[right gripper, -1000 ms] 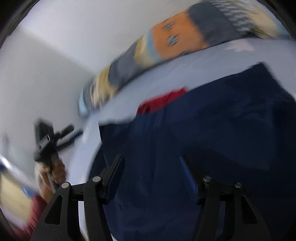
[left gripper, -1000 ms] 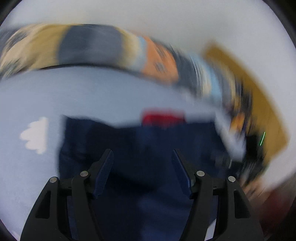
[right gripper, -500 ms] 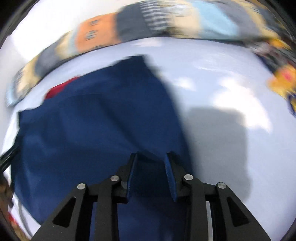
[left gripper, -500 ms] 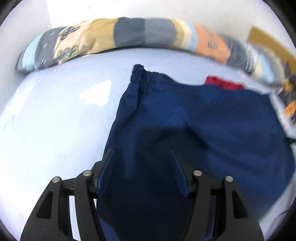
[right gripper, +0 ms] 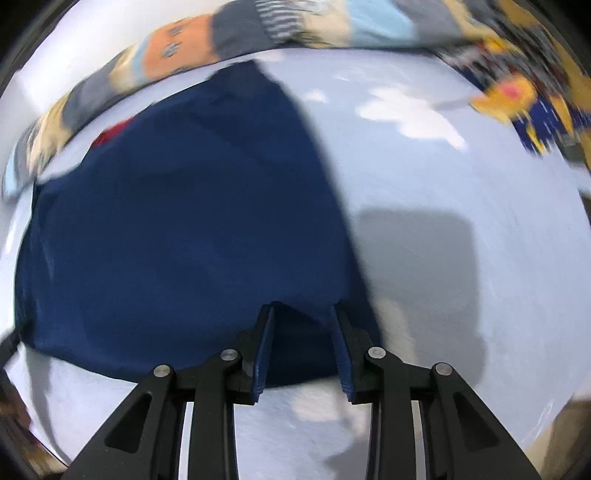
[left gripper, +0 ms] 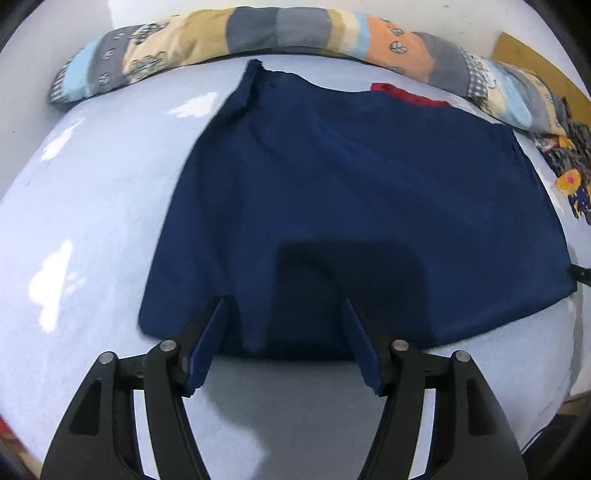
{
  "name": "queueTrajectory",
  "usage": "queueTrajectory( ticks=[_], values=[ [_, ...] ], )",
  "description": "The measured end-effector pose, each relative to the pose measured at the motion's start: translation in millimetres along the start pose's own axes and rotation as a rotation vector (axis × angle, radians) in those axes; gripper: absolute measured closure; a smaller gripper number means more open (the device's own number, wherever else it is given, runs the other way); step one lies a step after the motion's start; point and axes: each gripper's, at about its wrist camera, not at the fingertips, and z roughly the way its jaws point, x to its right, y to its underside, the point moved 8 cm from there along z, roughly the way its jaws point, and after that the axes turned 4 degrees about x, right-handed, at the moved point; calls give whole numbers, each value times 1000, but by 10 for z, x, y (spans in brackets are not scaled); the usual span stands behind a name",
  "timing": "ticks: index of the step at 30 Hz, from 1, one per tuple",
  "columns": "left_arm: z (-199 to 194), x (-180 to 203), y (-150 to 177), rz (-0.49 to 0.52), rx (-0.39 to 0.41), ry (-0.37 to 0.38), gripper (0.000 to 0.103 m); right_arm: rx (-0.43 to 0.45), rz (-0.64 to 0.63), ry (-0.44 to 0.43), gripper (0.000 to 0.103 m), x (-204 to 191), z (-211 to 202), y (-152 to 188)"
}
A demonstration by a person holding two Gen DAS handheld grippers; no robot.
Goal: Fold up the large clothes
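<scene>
A large navy garment [left gripper: 351, 184] lies spread flat on a pale blue bed sheet [left gripper: 92, 221]. My left gripper [left gripper: 283, 301] hovers over the garment's near edge, jaws wide and opening, cloth beneath them but not pinched. In the right wrist view the same navy garment [right gripper: 184, 221] fills the left half. My right gripper [right gripper: 303, 308] sits at its near right corner, jaws narrowed, with a raised bunch of navy cloth filling the gap between the pads.
A long patchwork bolster [left gripper: 277, 29] runs along the bed's far side. A red cloth [left gripper: 406, 94] peeks out behind the garment. A colourful patterned fabric [left gripper: 569, 177] lies at the right, also seen as a blurred patterned fabric [right gripper: 517, 96]. Bare sheet [right gripper: 461, 184] stretches right of the garment.
Both grippers drew back to the garment's near edge and tipped downward. The right jaws narrowed from wide apart onto the navy cloth. The left jaws stay wide.
</scene>
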Motion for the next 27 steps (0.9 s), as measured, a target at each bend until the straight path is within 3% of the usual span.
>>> queueTrajectory(
  ticks=[4,7,11,17,21,27],
  values=[
    [-351,46,-37,-65,83,1,39,79,4,-33,66,-129,-346,89],
    [-581,110,-111,-58,178,-39,34,117,-43,-141,68,-521,-511,210],
    [-629,162,-117,-68,267,-71,32,132,-170,-184,68,-1140,-513,284],
    [-393,281,-175,-65,250,-28,32,113,-236,-216,68,-1645,-323,236],
    [-347,411,-197,-50,230,-4,32,77,-259,-195,67,-1688,-97,235],
    [-17,551,-68,-39,98,-1,32,23,-269,-157,66,-1790,96,287]
  ],
)
